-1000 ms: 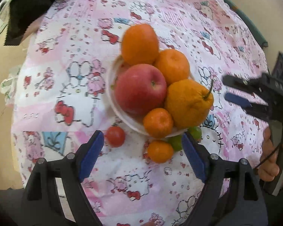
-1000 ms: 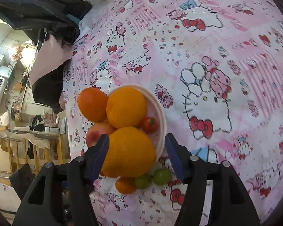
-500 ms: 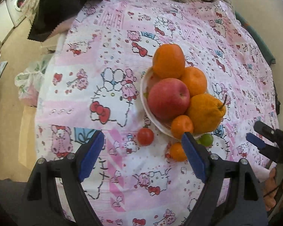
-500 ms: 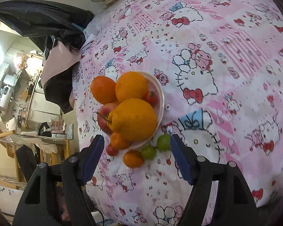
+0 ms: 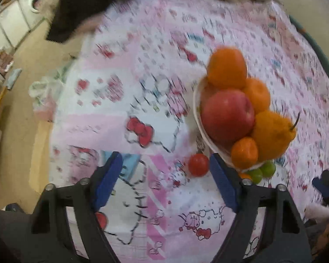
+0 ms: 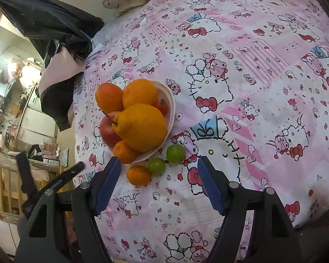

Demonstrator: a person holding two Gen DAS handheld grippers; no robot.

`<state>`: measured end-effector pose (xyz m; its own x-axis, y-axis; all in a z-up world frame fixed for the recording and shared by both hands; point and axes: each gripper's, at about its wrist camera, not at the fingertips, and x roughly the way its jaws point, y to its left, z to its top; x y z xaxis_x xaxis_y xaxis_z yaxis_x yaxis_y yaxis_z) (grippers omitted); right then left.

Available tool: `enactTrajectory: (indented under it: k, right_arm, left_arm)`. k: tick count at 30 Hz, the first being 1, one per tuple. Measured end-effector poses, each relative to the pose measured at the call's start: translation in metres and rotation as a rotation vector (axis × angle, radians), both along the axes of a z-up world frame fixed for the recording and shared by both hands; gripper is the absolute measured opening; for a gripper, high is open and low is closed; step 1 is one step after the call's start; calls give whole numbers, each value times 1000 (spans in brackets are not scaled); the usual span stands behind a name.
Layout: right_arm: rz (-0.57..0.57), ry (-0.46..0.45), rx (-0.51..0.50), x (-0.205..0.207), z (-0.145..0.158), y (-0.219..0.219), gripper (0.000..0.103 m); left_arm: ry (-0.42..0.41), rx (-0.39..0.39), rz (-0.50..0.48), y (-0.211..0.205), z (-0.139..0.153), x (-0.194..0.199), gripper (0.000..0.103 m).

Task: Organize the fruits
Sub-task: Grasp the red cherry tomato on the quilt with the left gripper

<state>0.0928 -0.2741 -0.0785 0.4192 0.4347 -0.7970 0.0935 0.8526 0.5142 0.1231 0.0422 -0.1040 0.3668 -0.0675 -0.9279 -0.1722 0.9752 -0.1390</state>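
Left gripper [image 5: 164,171] jaws spread, just narrowing, nothing pinched; right gripper [image 6: 159,173] jaws spread, empty, above 2 green fruits [image 6: 156,165].

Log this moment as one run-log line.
left gripper: jaws open, just closing, empty | right gripper: open, empty | plate: fruit piled | cloth: cherry tomato, small orange, two green fruits
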Motion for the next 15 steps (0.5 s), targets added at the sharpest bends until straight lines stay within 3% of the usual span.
enactTrajectory:
  k: [3, 15]
  right_arm:
    - [-14, 25, 11, 2, -6, -4, 75]
    - [-17, 74, 35, 11, -19, -6, 75]
  left_arm:
    - [52, 30, -87, -20, -22, 7, 60]
    - [88, 72, -181, -52, -48, 22, 58]
